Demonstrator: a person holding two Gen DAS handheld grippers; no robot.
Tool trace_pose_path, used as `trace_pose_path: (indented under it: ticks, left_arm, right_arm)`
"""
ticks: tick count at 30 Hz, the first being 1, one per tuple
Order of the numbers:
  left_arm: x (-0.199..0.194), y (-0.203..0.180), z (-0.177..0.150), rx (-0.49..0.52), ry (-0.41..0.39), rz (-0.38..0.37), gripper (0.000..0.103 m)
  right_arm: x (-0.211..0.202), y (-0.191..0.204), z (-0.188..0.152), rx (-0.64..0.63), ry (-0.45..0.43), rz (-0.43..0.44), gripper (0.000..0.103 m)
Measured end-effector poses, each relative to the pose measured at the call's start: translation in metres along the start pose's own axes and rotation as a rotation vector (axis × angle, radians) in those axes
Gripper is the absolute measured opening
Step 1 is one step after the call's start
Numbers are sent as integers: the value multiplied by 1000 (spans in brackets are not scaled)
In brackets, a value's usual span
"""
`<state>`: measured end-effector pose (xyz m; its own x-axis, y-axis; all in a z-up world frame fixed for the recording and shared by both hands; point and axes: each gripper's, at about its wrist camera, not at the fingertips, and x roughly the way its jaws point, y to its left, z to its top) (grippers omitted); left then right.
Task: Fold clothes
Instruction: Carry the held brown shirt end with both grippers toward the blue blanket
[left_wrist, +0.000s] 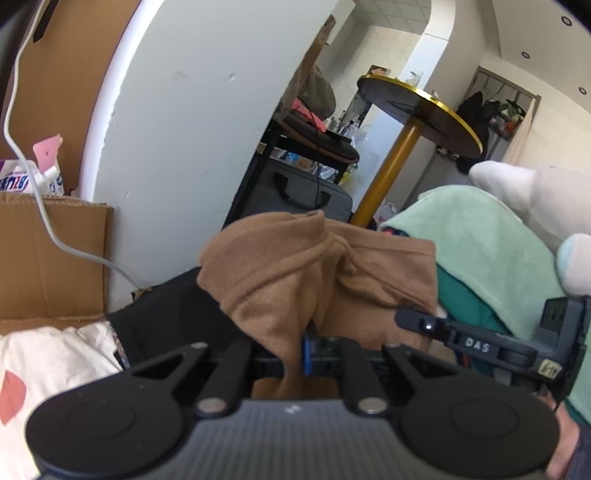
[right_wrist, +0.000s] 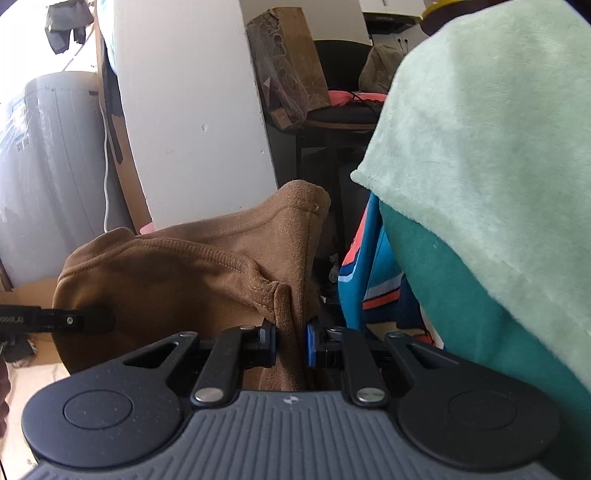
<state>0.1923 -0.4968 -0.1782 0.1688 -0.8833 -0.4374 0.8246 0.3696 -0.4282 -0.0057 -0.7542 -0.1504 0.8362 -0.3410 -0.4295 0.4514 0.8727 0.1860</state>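
Brown garment (left_wrist: 317, 273): soft, light, limp knit; sags between grips. Left tool (left_wrist: 295, 354) clenched on one bunched edge; right tool (right_wrist: 291, 343) clenched on a seamed hem fold. Cloth hangs just ahead of both tools. Best held at hems.

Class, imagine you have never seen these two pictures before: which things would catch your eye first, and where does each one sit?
First, the brown garment, bunched mid-frame and pinched by both the right gripper and the left gripper. Next, the mint-green fleece blanket filling the right side over darker green cloth. Then the gold-rimmed round table in the background of the left wrist view.
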Motion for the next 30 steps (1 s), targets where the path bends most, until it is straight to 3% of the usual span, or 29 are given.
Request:
trace_pose_path:
  ticks: [12, 24, 30]
  left_arm:
    - [27, 57, 9, -138, -14, 4, 8]
    - [80, 115, 25, -197, 61, 67, 8]
    - [103, 137, 21, -229, 93, 82, 9]
  right_arm:
    - [59, 2, 18, -46, 24, -12, 15]
    - [132, 15, 19, -179, 127, -59, 15]
    - [170, 18, 9, -211, 176, -123, 15]
